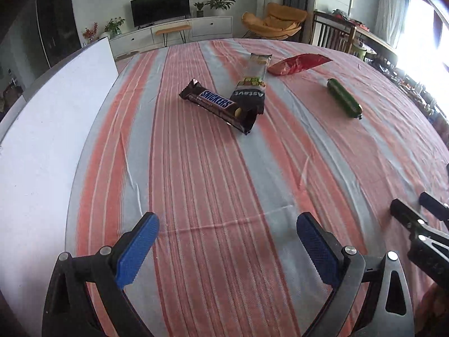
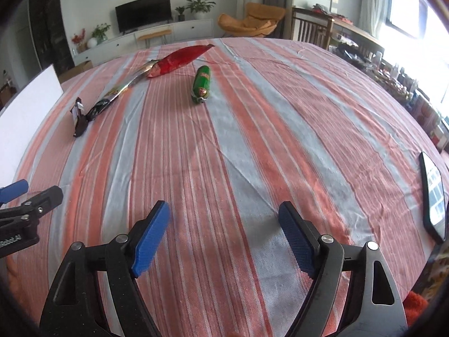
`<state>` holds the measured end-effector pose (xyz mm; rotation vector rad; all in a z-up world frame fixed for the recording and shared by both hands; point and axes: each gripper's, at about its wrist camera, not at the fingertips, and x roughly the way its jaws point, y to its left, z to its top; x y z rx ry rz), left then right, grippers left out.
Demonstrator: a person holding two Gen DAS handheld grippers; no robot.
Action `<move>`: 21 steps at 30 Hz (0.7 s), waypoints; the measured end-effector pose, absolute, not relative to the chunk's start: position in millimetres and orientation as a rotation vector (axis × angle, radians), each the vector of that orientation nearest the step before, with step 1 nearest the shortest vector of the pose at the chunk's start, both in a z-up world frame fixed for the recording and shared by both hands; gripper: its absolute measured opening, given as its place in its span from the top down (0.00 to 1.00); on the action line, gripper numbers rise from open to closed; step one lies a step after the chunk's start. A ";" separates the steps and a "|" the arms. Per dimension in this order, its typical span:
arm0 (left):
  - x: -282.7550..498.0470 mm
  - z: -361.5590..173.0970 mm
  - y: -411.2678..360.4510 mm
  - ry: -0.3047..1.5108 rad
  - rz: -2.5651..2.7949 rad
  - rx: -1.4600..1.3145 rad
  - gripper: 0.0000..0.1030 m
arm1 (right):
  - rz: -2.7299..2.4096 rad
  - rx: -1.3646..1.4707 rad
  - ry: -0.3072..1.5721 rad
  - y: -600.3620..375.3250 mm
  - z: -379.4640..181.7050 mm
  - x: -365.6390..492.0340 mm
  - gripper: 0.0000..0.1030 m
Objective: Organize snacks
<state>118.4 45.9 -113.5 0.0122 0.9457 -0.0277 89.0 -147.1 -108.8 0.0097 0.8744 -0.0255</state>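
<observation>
Both claws, left gripper [image 1: 227, 248] and right gripper [image 2: 224, 237], gape empty. The brown crinkly-foil Snickers bar [image 1: 217, 106] sits at 12 o'clock (light, slippery) — pinch mid-wrapper across its width.

table: striped cloth [image 1: 213, 185]; on it: Snickers bar [image 1: 217, 106]; green sausage [image 1: 343, 98]; phone [image 2: 433, 196]

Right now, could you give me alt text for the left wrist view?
An open left hand-held gripper hovers over a pink-and-grey striped tablecloth, nothing between its blue pads. Further off lie a Snickers bar, a black-and-clear snack packet, a red packet and a green sausage-shaped pack.
</observation>
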 end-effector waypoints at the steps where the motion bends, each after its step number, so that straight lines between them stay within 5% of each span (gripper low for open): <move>1: 116.6 -112.3 47.8 0.935 -0.030 0.005 0.05 | -0.025 0.009 0.875 -144.7 -109.4 88.9 0.19; 21: 118.1 -111.5 49.4 0.943 -0.027 0.002 0.00 | -0.024 0.010 0.875 -143.3 -109.3 87.5 0.18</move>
